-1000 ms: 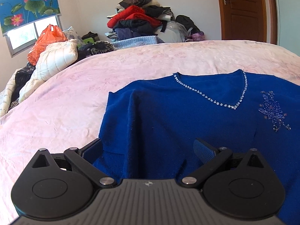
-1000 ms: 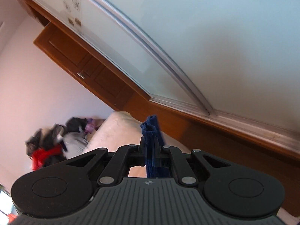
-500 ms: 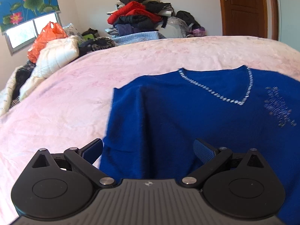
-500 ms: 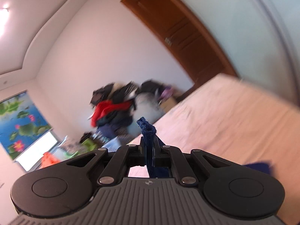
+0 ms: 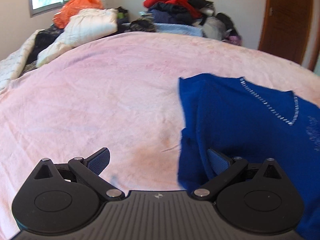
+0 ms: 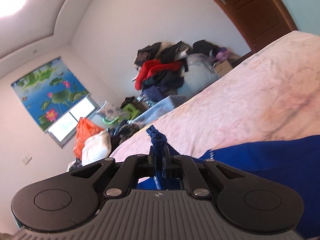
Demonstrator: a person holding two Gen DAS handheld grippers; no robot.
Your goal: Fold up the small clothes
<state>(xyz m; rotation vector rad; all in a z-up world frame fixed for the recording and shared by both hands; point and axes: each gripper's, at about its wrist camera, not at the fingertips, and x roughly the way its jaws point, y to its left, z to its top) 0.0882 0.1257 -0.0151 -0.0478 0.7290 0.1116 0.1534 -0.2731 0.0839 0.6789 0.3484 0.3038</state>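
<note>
A royal blue sweater [image 5: 250,124] with a rhinestone V-neckline lies on the pink bedspread [image 5: 100,100], at the right of the left wrist view. My left gripper [image 5: 158,160] is open over the sweater's left edge: one finger above bare bedspread, the other above blue cloth, nothing gripped. My right gripper [image 6: 159,158] is shut on a strip of the blue sweater [image 6: 270,164]. A tuft of that cloth sticks up past its fingertips, and the rest trails down to the right over the bed.
A heap of clothes [image 5: 176,6] is piled against the far wall, with a wooden door [image 5: 286,20] to its right. An orange bag [image 5: 78,6] and a white quilt [image 5: 88,26] lie at the bed's far left, under the window.
My left gripper slid left, so the sweater now sits at the right of its view. My right gripper swung from facing the wardrobe to face the clothes pile and window, still holding the cloth.
</note>
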